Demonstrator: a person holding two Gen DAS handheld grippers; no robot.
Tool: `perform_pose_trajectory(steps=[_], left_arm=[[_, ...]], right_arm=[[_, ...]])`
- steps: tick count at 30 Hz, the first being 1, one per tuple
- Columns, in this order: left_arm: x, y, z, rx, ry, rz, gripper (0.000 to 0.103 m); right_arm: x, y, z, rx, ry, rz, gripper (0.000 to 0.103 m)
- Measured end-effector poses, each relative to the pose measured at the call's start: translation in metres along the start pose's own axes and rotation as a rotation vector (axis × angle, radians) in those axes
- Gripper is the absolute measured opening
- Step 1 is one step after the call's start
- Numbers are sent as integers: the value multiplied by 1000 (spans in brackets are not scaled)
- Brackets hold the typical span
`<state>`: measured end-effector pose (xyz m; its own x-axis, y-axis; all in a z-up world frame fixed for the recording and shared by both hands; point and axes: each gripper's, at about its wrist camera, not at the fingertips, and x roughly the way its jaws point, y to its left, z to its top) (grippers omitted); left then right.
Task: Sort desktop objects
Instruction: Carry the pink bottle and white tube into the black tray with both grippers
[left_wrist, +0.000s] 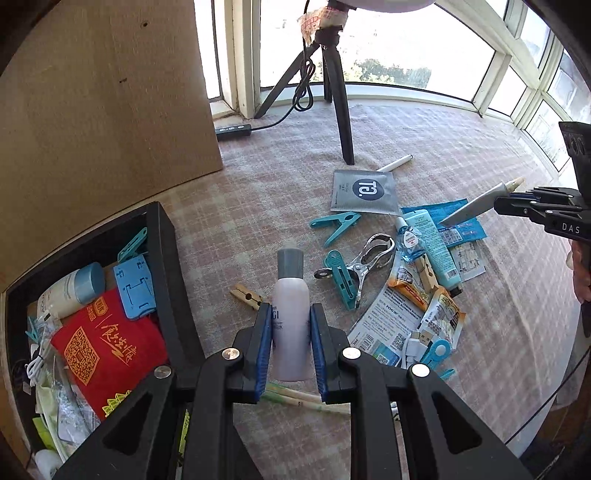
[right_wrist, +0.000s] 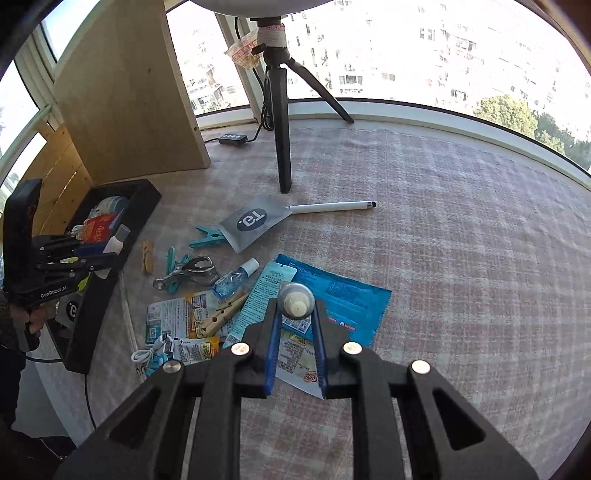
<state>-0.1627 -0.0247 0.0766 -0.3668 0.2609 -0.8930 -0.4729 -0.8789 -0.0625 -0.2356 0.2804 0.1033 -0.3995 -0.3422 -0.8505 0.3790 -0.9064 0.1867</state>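
Observation:
My left gripper (left_wrist: 290, 307) is shut on a pale lilac bottle (left_wrist: 290, 280) with a grey cap, held above the checked cloth just right of the black tray (left_wrist: 166, 266). The right wrist view shows the same gripper (right_wrist: 112, 257) and bottle (right_wrist: 117, 240) at the tray's (right_wrist: 147, 206) near edge. My right gripper (right_wrist: 296, 302) is shut on a silver tube (right_wrist: 290, 290) with a cream cap, over the blue packet (right_wrist: 343, 295). From the left wrist view, that gripper (left_wrist: 496, 204) holds the tube (left_wrist: 476, 206) above the pile.
Loose on the cloth lie a grey sachet (left_wrist: 365, 192), white stylus (right_wrist: 330, 206), teal pegs (left_wrist: 336, 223), metal clip (left_wrist: 369, 258), wooden pegs (left_wrist: 247, 295), eye-drop bottle (right_wrist: 234, 278) and snack packets (left_wrist: 443, 314). A tripod leg (left_wrist: 341, 110) and a wooden board (left_wrist: 103, 103) stand behind.

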Motion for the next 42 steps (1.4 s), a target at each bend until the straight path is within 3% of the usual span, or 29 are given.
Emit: perform_pose_trajectory(steps=[12, 18, 30, 35, 42], left_arm=[[-48, 19, -28, -48, -63, 33, 19], [-81, 42, -52, -108, -95, 73, 19], [-163, 108, -125, -268, -150, 219, 19], [-172, 124, -150, -308, -144, 239, 19], [-165, 128, -164, -332, -141, 214, 19]], right_arm=[[-21, 19, -6, -8, -48, 32, 15], [-42, 53, -1, -58, -92, 75, 15], [-58, 178, 25, -229, -117, 264, 15], [-45, 246, 14, -330, -52, 371, 15], [-14, 323, -10, -443, 56, 455, 15]])
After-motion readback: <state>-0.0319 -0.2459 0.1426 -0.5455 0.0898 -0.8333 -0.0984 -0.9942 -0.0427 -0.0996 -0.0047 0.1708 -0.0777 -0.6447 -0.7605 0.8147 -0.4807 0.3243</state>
